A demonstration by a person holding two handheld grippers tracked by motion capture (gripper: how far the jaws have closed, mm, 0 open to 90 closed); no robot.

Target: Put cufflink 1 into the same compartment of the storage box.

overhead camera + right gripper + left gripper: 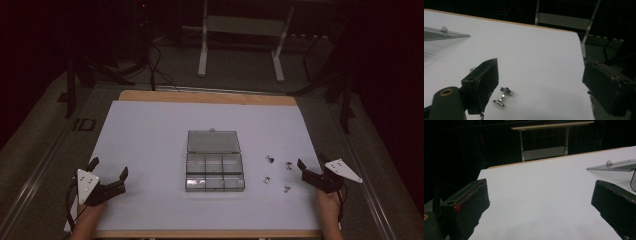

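Your right gripper (540, 82) stands wide with a silver cufflink (502, 97) just inside its left finger (482, 82), untouched, while your left gripper (540, 202) gapes wide over bare sheet.

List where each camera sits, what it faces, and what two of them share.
High view: above the near edge, looking down on the open box, both forearms and grippers.
Left gripper view: on the left gripper, facing the sheet; open jaws.
Right gripper view: on the right gripper, facing a cufflink; open jaws.
Shared: the box lid.
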